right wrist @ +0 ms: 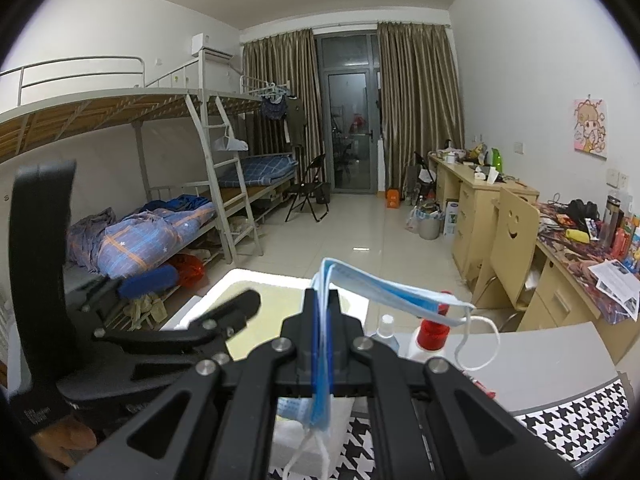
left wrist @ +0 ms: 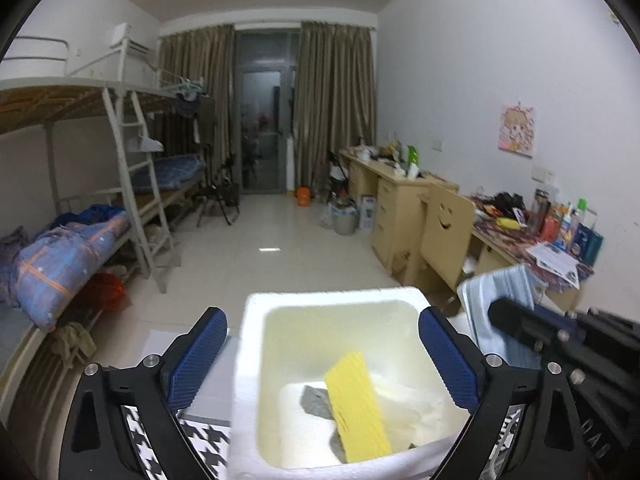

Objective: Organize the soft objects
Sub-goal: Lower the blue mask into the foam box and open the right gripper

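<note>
A white foam box [left wrist: 256,360] stands right in front of my left gripper [left wrist: 322,360], which is open and empty, its blue pads on either side of the box. Inside lie a yellow sponge [left wrist: 356,396], a grey cloth [left wrist: 316,400] and a whitish cloth [left wrist: 412,404]. My right gripper [right wrist: 321,300] is shut on a blue face mask [right wrist: 384,286], held above the table beside the box [right wrist: 224,284]; the mask's ear loop [right wrist: 480,344] hangs down. The mask [left wrist: 500,300] and right gripper also show at the right of the left wrist view.
The box sits on a table with a black-and-white houndstooth cloth [right wrist: 560,420]. A red-capped bottle [right wrist: 430,334] and a clear bottle [right wrist: 386,330] stand behind my right gripper. Bunk beds [right wrist: 160,220] are left, desks and a smiley chair [right wrist: 512,240] right.
</note>
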`<action>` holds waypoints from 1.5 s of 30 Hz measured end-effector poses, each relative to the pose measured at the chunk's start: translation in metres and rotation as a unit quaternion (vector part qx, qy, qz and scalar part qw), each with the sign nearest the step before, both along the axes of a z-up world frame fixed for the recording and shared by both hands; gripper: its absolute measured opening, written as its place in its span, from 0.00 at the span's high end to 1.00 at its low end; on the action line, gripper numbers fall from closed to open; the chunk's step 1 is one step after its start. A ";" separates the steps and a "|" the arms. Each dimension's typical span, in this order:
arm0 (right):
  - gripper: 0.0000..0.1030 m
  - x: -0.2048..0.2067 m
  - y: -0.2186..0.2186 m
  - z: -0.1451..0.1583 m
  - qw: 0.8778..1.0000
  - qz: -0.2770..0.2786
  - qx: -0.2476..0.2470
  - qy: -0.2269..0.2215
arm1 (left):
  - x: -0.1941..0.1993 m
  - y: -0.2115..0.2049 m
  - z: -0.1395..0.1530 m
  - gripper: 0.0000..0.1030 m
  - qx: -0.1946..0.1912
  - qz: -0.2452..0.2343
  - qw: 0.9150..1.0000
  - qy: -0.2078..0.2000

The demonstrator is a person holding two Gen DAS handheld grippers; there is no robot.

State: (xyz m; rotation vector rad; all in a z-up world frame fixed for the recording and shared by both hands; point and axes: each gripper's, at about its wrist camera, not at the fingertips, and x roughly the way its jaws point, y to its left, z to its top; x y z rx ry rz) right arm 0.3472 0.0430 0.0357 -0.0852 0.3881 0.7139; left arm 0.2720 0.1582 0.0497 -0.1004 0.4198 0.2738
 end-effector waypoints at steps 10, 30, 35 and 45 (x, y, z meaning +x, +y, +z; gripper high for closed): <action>0.95 0.002 0.009 0.006 1.000 0.007 -0.006 0.001 | -0.010 0.022 0.013 0.01 0.007 0.064 0.998 -0.008; 0.95 -0.002 0.048 0.006 0.998 0.035 -0.040 0.017 | -0.038 0.070 0.030 0.01 0.001 0.143 0.989 -0.022; 0.95 -0.001 0.059 0.002 0.997 0.038 -0.056 0.025 | -0.049 0.076 0.035 0.01 -0.012 0.147 0.989 -0.035; 0.95 0.002 0.080 -0.009 0.995 0.037 -0.087 0.034 | -0.059 0.080 0.041 0.01 -0.024 0.143 0.988 -0.048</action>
